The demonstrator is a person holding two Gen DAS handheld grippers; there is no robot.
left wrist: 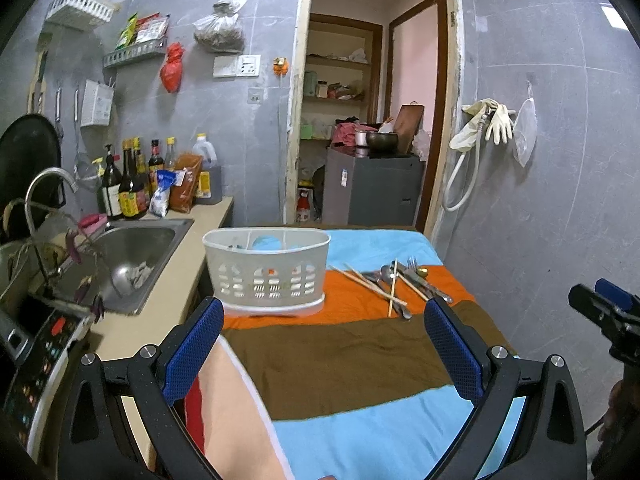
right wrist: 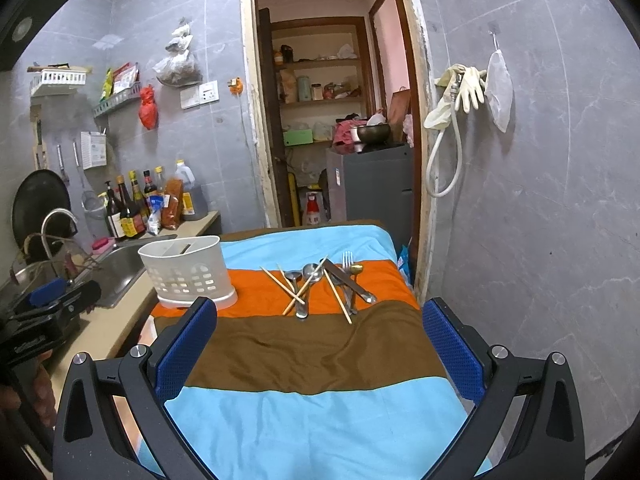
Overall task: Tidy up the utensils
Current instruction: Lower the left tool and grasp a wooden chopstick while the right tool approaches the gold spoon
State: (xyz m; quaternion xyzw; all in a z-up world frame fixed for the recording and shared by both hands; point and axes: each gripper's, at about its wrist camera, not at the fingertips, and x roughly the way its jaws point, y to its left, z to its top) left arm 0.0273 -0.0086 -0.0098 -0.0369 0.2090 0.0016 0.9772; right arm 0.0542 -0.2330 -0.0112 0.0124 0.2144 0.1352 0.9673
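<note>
My left gripper (left wrist: 324, 320) and right gripper (right wrist: 320, 320) both gape, holding nothing. The utensils (right wrist: 320, 284) lie heaped on the striped cloth (right wrist: 312, 352), just right of the white caddy (right wrist: 188, 272).

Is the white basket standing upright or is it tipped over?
Upright: the white basket stands on its base on the striped cloth, open top facing up.

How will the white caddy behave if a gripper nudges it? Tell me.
The white caddy looks like thin perforated plastic and seems nearly empty, so it is probably light. It stands upright on a wider base on soft striped cloth, so it would likely drag the cloth or rock rather than glide.
</note>
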